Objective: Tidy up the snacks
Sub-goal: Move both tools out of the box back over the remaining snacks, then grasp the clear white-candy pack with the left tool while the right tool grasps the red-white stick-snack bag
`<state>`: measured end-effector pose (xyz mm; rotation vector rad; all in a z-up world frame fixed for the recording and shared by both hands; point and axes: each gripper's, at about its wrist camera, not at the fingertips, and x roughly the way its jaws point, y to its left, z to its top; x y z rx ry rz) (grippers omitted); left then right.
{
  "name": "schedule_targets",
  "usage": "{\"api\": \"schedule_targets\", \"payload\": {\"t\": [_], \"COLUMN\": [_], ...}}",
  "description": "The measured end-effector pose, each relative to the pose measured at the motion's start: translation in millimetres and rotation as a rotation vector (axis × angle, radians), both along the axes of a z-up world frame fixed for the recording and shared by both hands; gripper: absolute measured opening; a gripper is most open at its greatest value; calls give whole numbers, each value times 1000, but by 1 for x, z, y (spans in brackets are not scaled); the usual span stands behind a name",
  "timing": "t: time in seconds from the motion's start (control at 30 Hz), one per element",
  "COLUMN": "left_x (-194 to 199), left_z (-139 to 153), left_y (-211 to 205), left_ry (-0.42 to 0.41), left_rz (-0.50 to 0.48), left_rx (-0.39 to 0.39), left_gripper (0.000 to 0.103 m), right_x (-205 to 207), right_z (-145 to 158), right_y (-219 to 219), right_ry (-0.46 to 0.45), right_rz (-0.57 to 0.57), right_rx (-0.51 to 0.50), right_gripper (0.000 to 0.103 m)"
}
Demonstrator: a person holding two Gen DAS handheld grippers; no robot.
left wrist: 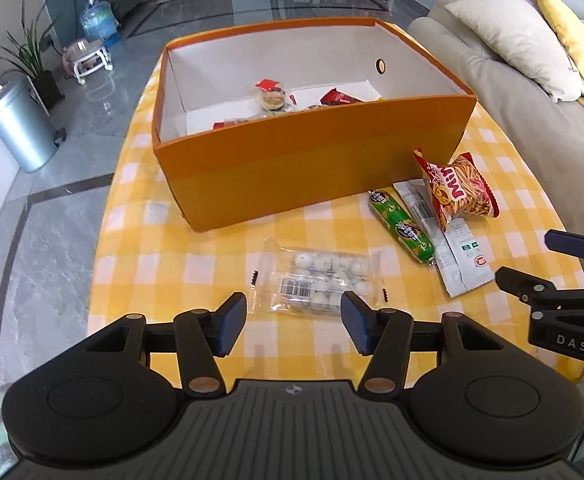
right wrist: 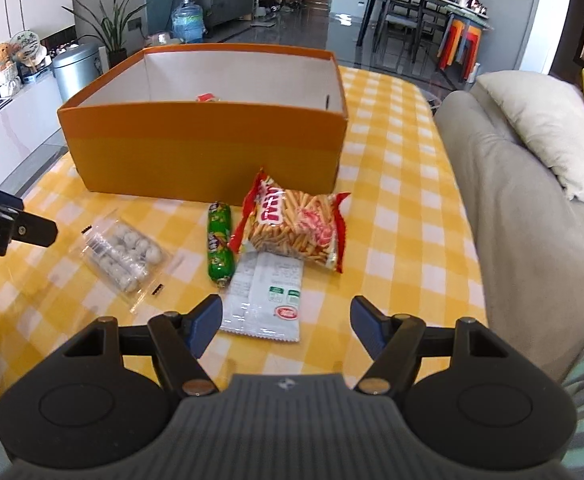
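An orange box point(left wrist: 292, 164) point(right wrist: 196, 144) stands on the yellow checked tablecloth, with several wrapped snacks point(left wrist: 272, 98) inside. In front of it lie a clear pack of white balls point(left wrist: 321, 278) point(right wrist: 126, 256), a green sausage point(left wrist: 401, 226) point(right wrist: 220, 242), a red bag of snack sticks point(left wrist: 457, 190) point(right wrist: 295, 230) and a white sachet point(left wrist: 457, 258) point(right wrist: 264, 300). My left gripper point(left wrist: 293, 326) hangs open just before the clear pack, nothing between its fingers. My right gripper point(right wrist: 284, 328) is open over the near end of the white sachet, not touching it.
A beige sofa point(right wrist: 531, 200) with cushions runs along the table's right side. The tablecloth point(left wrist: 140, 264) ends at the left over a grey tiled floor, where a metal bin point(left wrist: 22, 128) and a water bottle point(left wrist: 98, 16) stand. The other gripper's fingers point(left wrist: 531, 284) show at the right.
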<state>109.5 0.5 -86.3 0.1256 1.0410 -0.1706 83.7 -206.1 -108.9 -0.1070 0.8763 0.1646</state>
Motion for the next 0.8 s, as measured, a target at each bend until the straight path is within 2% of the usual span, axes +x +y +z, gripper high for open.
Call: {"api": "schedule_targets", "payload": {"t": [0.07,0.13,0.5,0.67,0.8], "left_x": [5,11,47,51,53], "left_z": [-2,-6,-51,-58,-59], "left_y": [1,0,9,14,13], "left_ry": [20,34,150,164,183], "left_rz": [7,12,62,72,53], "left_rx": [-19,-32,-19,-55,-93], "left_gripper": [66,73,73,77,77], "right_x": [4,9,37,50,56], "right_z": [-2,-3,-37,-49,-57], "right_y": [1,3,9,11,16], "right_ry": [1,9,136,174,190], "right_rz": [-1,-5,-6,-22,-10], "right_rx": [7,13,27,39,25], "right_gripper": [69,69,73,73,70]}}
